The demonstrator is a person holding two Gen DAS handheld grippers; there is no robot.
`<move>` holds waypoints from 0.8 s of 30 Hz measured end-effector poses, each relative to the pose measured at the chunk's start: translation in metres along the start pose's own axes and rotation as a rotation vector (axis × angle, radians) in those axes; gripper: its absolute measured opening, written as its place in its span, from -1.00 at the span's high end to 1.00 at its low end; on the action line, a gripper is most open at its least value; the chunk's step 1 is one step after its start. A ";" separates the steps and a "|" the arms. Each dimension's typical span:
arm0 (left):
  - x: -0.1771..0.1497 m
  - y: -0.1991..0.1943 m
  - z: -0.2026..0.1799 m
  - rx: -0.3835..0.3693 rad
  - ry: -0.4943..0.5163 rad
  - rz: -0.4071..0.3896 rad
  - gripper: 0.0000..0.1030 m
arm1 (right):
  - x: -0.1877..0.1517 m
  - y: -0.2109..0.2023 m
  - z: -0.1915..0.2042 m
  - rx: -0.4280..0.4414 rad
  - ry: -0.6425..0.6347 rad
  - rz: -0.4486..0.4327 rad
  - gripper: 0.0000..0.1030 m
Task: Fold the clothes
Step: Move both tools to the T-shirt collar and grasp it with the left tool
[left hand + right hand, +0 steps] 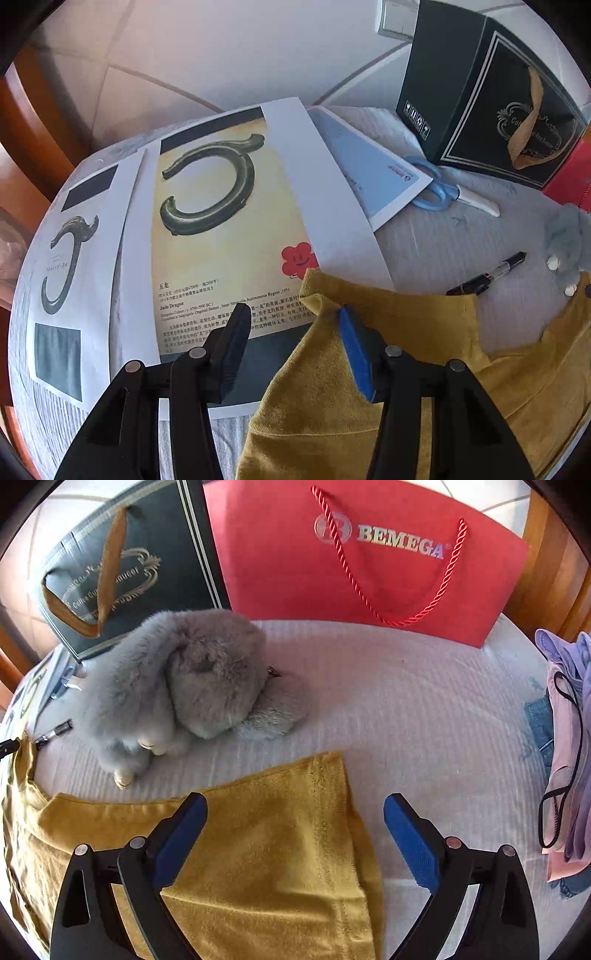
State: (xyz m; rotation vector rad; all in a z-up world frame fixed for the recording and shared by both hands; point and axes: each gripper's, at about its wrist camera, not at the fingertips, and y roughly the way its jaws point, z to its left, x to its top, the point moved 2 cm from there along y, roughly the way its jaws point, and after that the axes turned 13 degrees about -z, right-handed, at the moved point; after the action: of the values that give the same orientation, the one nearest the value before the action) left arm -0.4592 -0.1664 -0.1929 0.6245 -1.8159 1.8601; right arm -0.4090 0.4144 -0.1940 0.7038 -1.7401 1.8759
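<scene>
A mustard-yellow garment [406, 354] lies on the white bedspread [461, 240]. In the left wrist view one sleeve end [317, 291] reaches onto a printed poster. My left gripper [295, 314] is open, its jaws apart over that sleeve, the right pad [356, 354] touching the cloth. In the right wrist view the other sleeve [288, 830] lies flat. My right gripper [295, 805] is open and wide, hovering over the sleeve end without holding it.
A poster [214, 221], blue booklet [376, 173], blue scissors [439, 188] and a pen [491, 273] lie to the left. A grey plush rabbit [184, 686], dark box [129, 565] and red bag [351, 554] stand behind. Folded clothes [569, 746] sit at right.
</scene>
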 end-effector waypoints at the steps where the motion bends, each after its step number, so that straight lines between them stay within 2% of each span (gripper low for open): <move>1: 0.000 -0.002 0.003 -0.003 -0.005 -0.003 -0.21 | -0.001 -0.001 0.000 0.022 0.009 0.002 -0.90; 2: 0.000 -0.004 0.006 -0.006 -0.011 -0.006 -0.23 | -0.002 0.000 0.000 0.021 0.009 0.008 -0.97; 5: 0.006 -0.006 0.017 -0.012 -0.090 -0.034 -0.23 | -0.006 0.002 0.000 0.014 0.008 0.017 -0.98; 7: 0.007 -0.004 0.018 -0.032 -0.128 -0.021 -0.33 | -0.009 0.003 0.001 0.014 0.006 0.020 -0.98; 9: 0.002 0.002 0.009 -0.033 -0.078 0.025 -0.33 | -0.010 0.004 0.002 0.016 0.004 0.023 -0.99; 12: -0.002 0.009 -0.005 -0.045 -0.014 0.029 -0.32 | -0.009 0.008 0.004 0.031 0.008 0.026 -0.99; 14: -0.005 0.011 -0.017 -0.038 0.039 0.034 0.31 | -0.010 0.015 0.004 0.021 -0.011 0.036 -1.00; 15: -0.005 0.009 -0.022 -0.038 0.056 0.027 0.75 | -0.010 0.017 0.006 0.011 -0.031 0.038 -1.00; 16: -0.005 0.007 -0.027 -0.036 0.075 0.020 0.88 | -0.010 0.019 0.008 0.001 -0.051 0.040 -0.93; 18: -0.005 0.001 -0.034 -0.014 0.123 -0.004 0.88 | -0.008 0.014 0.014 0.002 -0.092 0.001 -0.25; 19: -0.004 -0.004 -0.037 -0.006 0.143 -0.020 0.88 | -0.005 0.010 0.015 0.005 -0.086 -0.012 0.68; 20: -0.004 -0.011 -0.038 -0.006 0.147 -0.041 0.88 | -0.004 0.006 0.015 -0.005 -0.086 -0.017 0.89; 22: -0.007 -0.033 -0.040 -0.004 0.164 -0.099 0.88 | -0.003 -0.010 0.011 0.007 -0.087 -0.076 0.89; 24: -0.012 -0.061 -0.044 -0.004 0.186 -0.168 0.88 | -0.005 -0.034 0.001 0.073 -0.037 -0.133 0.89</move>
State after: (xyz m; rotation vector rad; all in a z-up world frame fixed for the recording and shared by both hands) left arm -0.4127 -0.1213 -0.1535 0.5641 -1.5970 1.7413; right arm -0.3828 0.4160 -0.1718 0.8649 -1.6117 1.8548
